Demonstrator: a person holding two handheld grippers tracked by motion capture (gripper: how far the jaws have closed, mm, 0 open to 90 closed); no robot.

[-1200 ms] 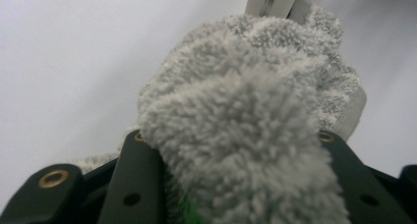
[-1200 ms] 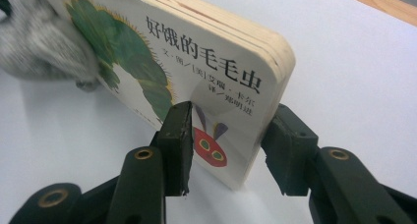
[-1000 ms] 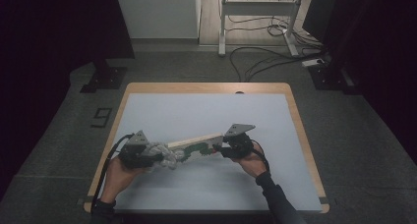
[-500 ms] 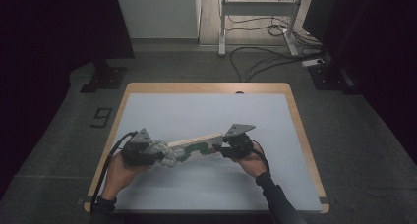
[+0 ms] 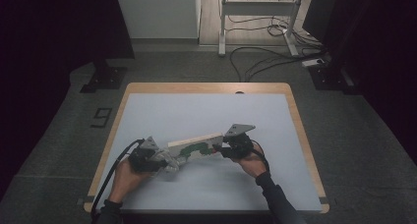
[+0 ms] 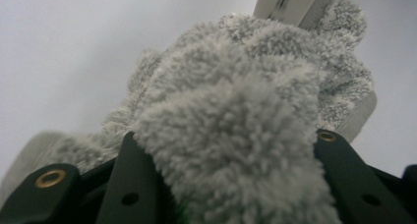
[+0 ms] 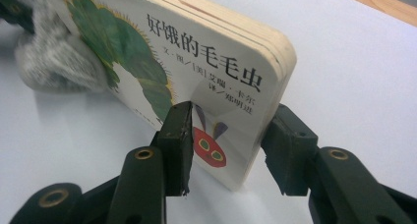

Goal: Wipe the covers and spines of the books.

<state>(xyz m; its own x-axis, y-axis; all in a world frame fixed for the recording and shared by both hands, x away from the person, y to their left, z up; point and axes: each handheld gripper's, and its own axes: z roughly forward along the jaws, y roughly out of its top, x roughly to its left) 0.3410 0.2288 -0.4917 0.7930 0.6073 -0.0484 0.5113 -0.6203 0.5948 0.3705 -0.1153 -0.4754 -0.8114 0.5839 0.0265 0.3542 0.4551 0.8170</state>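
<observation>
Right gripper (image 7: pixel 226 150): jaws clamped on the near edge of a thick board book (image 7: pixel 196 71), one pad on its cover, the other behind it.
Left gripper (image 6: pixel 226 184): jaws closed on a bunched grey fluffy cloth (image 6: pixel 246 111).
Book: held tilted above the table between the two grippers, its far end pressed into the cloth.
Writing: the cover carries the Chinese title 好饿的毛毛虫 over a green caterpillar with a red face; smaller credit lines sit below, too small to read surely.
Table (image 5: pixel 206 111): pale grey top with a wooden rim.
Room: dark grey floor, cables (image 5: pixel 265 62) trailing behind the table, white metal frame legs (image 5: pixel 255 8), dark shapes at both sides.
</observation>
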